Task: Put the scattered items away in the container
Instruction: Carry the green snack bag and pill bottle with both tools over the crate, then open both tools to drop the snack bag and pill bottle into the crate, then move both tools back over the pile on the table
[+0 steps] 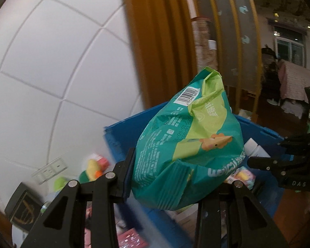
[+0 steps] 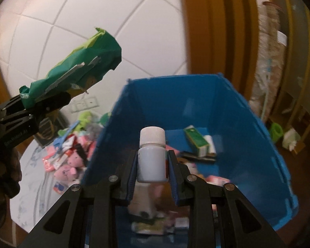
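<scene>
Here the blue container (image 2: 196,111) stands open-topped with straight plastic walls, its near rim just below both claws and plenty of bare floor inside beside a green carton (image 2: 196,140). The left claw (image 1: 171,175) clamps a crinkled green snack bag (image 1: 188,144), puffy and soft, held above the container's left wall. The right claw (image 2: 152,169) grips a smooth white bottle (image 2: 152,157) with a ribbed cap, upright over the opening. Scattered pink packets (image 2: 66,161) lie left of the container on the pale desk (image 2: 31,186).
</scene>
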`<control>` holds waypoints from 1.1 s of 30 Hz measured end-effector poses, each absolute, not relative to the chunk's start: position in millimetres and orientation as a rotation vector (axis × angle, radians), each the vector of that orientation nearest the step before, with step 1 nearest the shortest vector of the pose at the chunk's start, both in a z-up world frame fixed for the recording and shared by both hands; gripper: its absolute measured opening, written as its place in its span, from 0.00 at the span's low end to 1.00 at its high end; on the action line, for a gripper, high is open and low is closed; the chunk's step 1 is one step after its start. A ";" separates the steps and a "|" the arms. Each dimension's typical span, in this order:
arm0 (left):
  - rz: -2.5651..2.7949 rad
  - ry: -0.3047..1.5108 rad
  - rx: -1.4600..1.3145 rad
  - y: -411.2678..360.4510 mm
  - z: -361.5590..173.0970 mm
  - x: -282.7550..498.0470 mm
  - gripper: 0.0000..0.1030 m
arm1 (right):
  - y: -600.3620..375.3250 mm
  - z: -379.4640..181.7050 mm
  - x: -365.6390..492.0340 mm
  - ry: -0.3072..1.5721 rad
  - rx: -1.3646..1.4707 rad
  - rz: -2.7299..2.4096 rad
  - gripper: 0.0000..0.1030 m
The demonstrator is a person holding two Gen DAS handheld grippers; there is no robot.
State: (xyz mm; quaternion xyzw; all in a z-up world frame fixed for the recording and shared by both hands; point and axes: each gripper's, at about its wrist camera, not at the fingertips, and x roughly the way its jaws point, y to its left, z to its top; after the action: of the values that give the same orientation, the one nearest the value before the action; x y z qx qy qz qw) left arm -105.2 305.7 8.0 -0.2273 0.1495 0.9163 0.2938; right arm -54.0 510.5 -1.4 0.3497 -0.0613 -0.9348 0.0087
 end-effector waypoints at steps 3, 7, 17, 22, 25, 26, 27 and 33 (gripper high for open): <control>2.403 0.407 -0.599 324.6 8.7 -105.7 0.35 | 531.7 -3.8 -50.8 -0.216 1.115 -2.944 0.27; 2.364 0.396 -0.584 344.3 13.5 -108.4 0.36 | 552.0 -7.2 -47.9 -0.243 1.131 -2.973 0.27; 2.498 0.323 -0.622 317.7 19.0 -114.3 1.00 | 561.4 -9.3 -50.6 -0.285 1.113 -2.998 1.00; 2.584 0.293 -0.669 271.8 14.8 -102.4 1.00 | 534.4 -8.5 -54.0 -0.241 1.090 -2.956 1.00; 2.654 0.292 -0.729 245.4 13.2 -93.5 1.00 | 513.2 -6.3 -54.6 -0.206 1.078 -2.925 1.00; 2.676 0.285 -0.765 237.9 13.0 -92.2 1.00 | 503.5 -4.7 -53.5 -0.195 1.078 -2.912 1.00; 2.693 0.268 -0.790 227.7 12.9 -88.0 1.00 | 496.0 -4.3 -53.8 -0.184 1.077 -2.903 1.00; 2.776 0.210 -0.851 176.0 11.6 -62.6 1.00 | 442.6 -1.0 -52.8 -0.118 1.062 -2.824 1.00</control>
State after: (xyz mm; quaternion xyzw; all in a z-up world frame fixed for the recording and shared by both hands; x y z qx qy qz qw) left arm -62.6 176.0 11.6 -0.2903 0.0715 0.9473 0.1153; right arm -52.8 442.6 -1.0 0.3509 -0.0391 -0.9336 0.0610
